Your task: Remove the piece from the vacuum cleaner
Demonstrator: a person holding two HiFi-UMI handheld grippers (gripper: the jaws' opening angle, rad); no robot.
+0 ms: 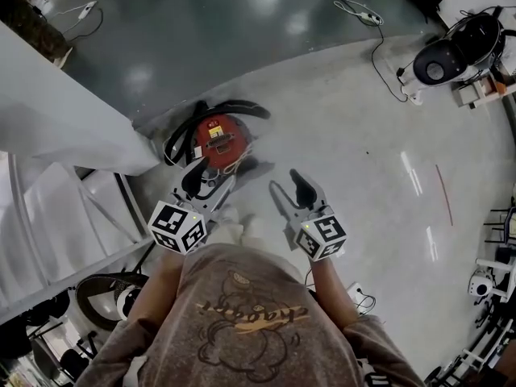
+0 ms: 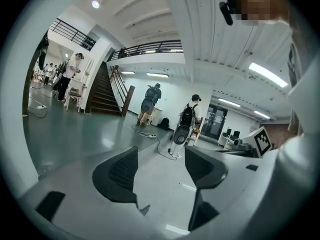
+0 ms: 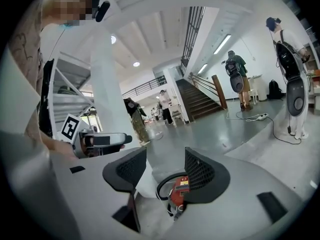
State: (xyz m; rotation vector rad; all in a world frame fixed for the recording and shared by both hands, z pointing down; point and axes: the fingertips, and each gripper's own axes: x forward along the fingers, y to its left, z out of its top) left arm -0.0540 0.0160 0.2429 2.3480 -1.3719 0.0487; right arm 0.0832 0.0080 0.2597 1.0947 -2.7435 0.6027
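Approach step, nothing gripped yet. Left gripper [image 1: 196, 177]: jaws apart and empty, hanging just short of the red vacuum cleaner [image 1: 219, 138] on the floor [image 1: 363, 160]. Right gripper [image 1: 290, 189]: jaws likewise wide and empty (vacuum cleaner ahead and left of them). Next, probably: lower both, find the detachable piece, close on it.

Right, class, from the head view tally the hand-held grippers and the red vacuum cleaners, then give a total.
Grippers: 2 (left gripper, right gripper)
Red vacuum cleaner: 1
Total: 3
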